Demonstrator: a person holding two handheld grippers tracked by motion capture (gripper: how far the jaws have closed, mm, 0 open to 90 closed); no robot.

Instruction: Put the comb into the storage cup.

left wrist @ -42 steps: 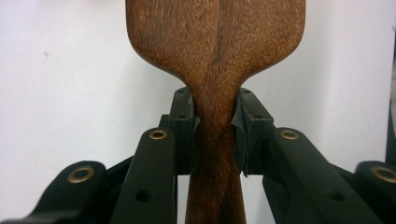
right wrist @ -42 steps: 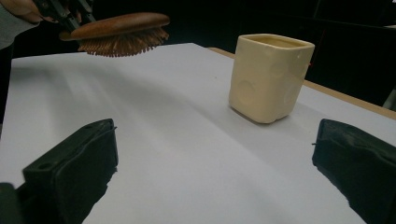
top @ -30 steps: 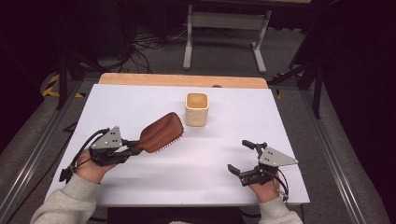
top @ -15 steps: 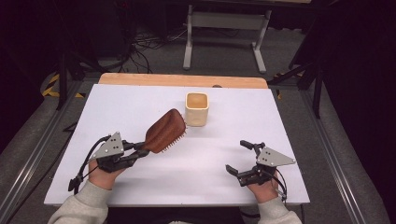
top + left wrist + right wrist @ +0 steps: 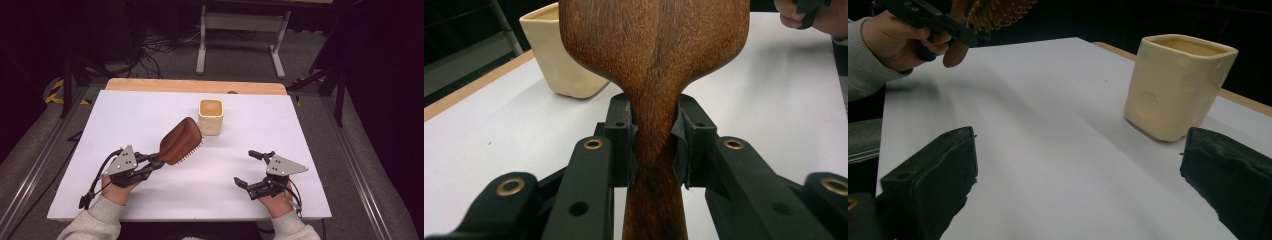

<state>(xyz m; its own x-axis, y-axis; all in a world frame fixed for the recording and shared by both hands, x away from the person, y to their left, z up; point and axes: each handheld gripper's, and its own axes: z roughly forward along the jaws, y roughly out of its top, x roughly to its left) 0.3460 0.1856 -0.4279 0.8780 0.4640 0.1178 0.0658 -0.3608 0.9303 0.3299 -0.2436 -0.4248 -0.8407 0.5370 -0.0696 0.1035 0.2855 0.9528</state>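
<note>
Standing beyond hairbrush (image 5: 180, 141): cream cup (image 5: 210, 116)

A cup (image 5: 210, 116) is set on the table (image 5: 125, 115) toward its far edge, near the middle. A hairbrush (image 5: 180, 141) is held off the table just in front and to the left of the cup, its handle clamped in the left gripper (image 5: 154, 165) at the near left. The right gripper (image 5: 248, 168) is placed at the near right, jaws spread wide, well apart from the cup.
</note>
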